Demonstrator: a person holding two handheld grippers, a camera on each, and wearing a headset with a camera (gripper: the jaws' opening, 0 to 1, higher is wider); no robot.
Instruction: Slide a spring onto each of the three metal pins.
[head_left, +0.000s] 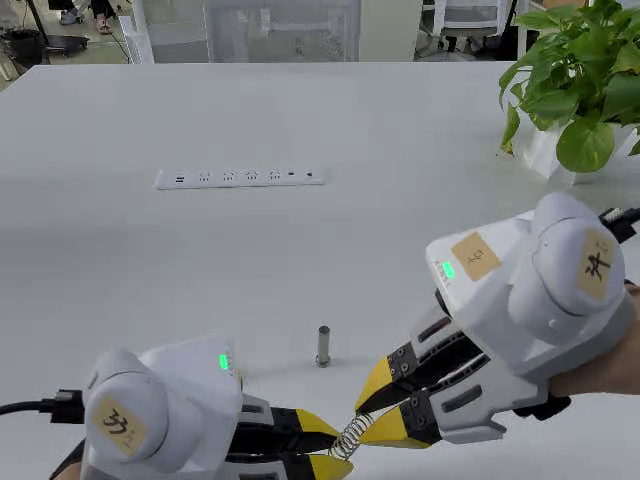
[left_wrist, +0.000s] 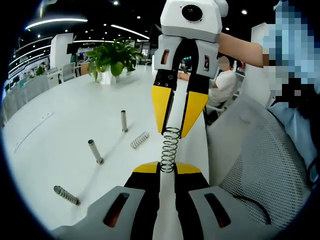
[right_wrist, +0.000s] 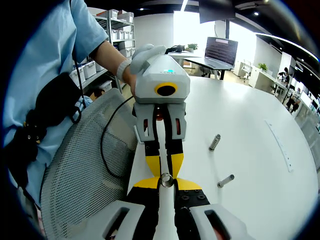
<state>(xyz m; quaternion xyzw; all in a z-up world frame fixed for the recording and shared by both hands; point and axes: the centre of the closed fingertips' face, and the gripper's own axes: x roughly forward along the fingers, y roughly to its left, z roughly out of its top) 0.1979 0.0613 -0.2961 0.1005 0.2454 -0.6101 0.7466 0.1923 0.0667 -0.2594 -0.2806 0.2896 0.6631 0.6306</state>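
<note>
Coiled steel spring (left_wrist: 170, 150) bridges both grippers. Left gripper (left_wrist: 167, 169) jaws narrow, pinching one end. Right gripper (left_wrist: 173, 132) jaws narrow, pinching the other. In the head view, an upright grey metal pin (head_left: 323, 346) stands at about 11 o'clock of the spring.

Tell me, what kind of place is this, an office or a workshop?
Probably an open-plan office or lab: a large white table with a power strip and potted plant, a mesh office chair, and a monitor further back.

Silver spring (head_left: 350, 433) there, yellow tips on the white-and-black left gripper (head_left: 340, 447) and right gripper (head_left: 360, 424); beyond the spring, grey pin (head_left: 323, 346), white table (head_left: 300, 250).
</note>
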